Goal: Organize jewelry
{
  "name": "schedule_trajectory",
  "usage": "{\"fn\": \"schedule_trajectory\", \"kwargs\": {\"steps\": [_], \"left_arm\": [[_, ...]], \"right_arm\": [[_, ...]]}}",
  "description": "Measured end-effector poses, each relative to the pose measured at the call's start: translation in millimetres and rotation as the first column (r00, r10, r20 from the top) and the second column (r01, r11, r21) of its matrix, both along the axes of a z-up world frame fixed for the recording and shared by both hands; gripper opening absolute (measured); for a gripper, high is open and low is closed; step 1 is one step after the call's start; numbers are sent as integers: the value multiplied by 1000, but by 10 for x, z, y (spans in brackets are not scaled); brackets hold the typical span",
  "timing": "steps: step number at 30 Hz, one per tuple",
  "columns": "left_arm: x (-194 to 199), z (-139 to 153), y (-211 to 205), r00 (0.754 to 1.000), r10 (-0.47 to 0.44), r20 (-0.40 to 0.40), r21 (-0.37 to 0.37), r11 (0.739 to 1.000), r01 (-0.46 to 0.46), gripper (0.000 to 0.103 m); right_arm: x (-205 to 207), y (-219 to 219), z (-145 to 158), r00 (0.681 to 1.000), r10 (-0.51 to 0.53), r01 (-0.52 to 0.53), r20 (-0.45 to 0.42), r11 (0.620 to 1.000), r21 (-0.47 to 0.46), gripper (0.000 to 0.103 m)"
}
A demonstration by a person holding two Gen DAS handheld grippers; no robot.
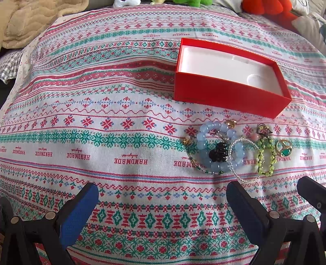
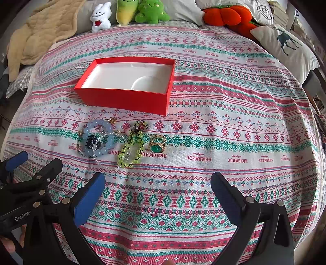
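Patterned cloth [image 2: 224,126] in red, green and white stripes, printed with the word HANDMADE, covers a bed. Plush toys [image 2: 142,11], a beige blanket [image 2: 40,34] and a deer-print pillow [image 2: 285,46] line the far edge. An open red box [image 2: 126,99] with a white lining sits on the cloth. Just in front of it lies a cluster of jewelry: a pale blue bead bracelet [image 2: 101,150] overlapping a clear bead strand [image 1: 242,179], a yellow-green bead bracelet [image 2: 130,155] beside them, and a gold ring with a green stone [image 2: 156,145] at the right. The left gripper [image 1: 163,203] and right gripper [image 2: 158,193] both hover over the cloth with fingers spread wide, holding nothing.
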State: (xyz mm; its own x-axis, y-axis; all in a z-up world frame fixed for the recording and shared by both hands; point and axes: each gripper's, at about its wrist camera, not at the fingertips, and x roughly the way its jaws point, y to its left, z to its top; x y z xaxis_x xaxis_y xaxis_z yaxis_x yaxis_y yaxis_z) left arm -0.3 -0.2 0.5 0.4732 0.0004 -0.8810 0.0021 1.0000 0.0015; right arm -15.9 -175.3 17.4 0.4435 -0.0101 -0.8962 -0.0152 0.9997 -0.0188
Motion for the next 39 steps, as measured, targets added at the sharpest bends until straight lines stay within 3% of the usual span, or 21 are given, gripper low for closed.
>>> {"fn": "schedule_trajectory", "kwargs": {"steps": [34, 39], "left_arm": [[21, 14, 1, 1000, -1, -1, -9, 1000, 1, 103], [69, 85, 31, 1000, 0, 18, -4, 1000, 0, 103]], "right_arm": [[0, 21, -6, 1000, -2, 2, 0, 1000, -4, 103], [7, -37, 17, 1000, 5, -5, -10, 999, 42, 103]]}}
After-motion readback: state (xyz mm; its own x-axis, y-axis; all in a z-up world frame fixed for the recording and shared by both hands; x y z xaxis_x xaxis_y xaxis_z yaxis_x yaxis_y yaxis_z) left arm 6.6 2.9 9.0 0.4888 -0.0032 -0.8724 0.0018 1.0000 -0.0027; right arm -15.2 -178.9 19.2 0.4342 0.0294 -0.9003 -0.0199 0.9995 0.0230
